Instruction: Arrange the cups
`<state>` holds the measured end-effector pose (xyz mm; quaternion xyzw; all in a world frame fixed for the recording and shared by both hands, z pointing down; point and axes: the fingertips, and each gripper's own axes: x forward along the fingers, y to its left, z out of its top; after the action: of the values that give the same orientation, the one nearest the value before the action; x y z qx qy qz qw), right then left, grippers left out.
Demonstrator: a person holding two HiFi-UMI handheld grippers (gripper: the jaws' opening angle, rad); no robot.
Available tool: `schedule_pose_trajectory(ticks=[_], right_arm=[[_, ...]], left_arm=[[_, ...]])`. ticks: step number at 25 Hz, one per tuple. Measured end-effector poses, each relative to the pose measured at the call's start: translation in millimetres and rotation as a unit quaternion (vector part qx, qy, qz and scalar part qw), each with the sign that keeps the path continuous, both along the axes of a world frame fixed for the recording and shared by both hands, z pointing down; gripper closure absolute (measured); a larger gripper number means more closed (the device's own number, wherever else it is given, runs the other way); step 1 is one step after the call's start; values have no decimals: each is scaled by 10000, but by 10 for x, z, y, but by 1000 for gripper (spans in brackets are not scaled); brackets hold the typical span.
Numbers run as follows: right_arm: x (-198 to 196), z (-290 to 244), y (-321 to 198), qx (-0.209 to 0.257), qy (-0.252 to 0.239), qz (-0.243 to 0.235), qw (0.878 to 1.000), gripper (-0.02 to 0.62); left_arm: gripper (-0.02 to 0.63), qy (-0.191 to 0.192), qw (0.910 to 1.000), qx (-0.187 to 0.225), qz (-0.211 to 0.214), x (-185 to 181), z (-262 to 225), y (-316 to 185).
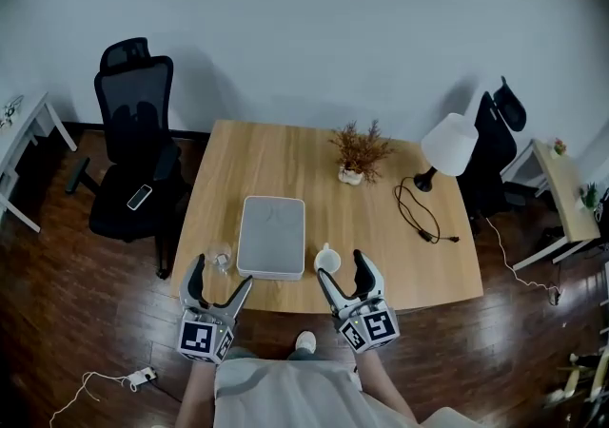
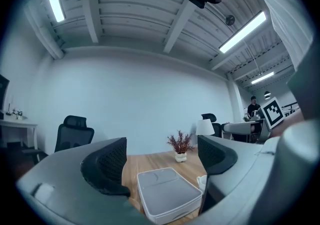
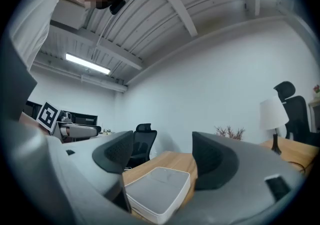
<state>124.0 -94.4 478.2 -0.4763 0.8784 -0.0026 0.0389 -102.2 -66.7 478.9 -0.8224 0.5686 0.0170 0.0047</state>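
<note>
Danger first: clear glass cup, just left of the white box and close to the near edge of the counter. Easy to bump with a claw finger coming in too fast. Easy to tip over, or to push off the edge onto the wooden floor. Hard to see as well, being see-through, so easy to miss or to pinch by the rim only. Same worry for the white cup, just right of the white box: smooth and round, likely to slip out of a loose pinch or to knock against the box.

Left claw: partly open, nothing between the jaws, touching nothing, held level just in front of the glass cup, on the near side of the white box. Right claw: open too, empty, touching nothing, level, just in front of the white cup. Only the white box in sight past both pairs of jaws. Neither cup picked up yet.
</note>
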Motion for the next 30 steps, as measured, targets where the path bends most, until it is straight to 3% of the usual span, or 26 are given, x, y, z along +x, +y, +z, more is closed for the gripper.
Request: schedule_pose_trajectory(ticks=[5,11,15,20,24,30], right_arm=[[71,62,-188,-105,-5,-44,9999,229],[-133,35,-305,-151,-216,141,9996,229],[-357,137,-318,-281,-210,147,9993,229],[-596,244,-317,-397,-59,62,9992,229],[-682,307,-362,-457,-18,79,9989,229],[-791,381,-362,-567,89,53,9983,229]], left_arm=[[178,92,9999,-59,51,70,28,-168],[178,-45,9981,-220,569,5,112,-354],[178,-163,9973,-393,592,-317,290,-474],[178,-578,9898,-1055,763,-780,904,-506],[174,-864,9765,-1565,1202,-1043,1440,-432],[74,-1528,9308,-2543,2137,-1327,2331,-254]])
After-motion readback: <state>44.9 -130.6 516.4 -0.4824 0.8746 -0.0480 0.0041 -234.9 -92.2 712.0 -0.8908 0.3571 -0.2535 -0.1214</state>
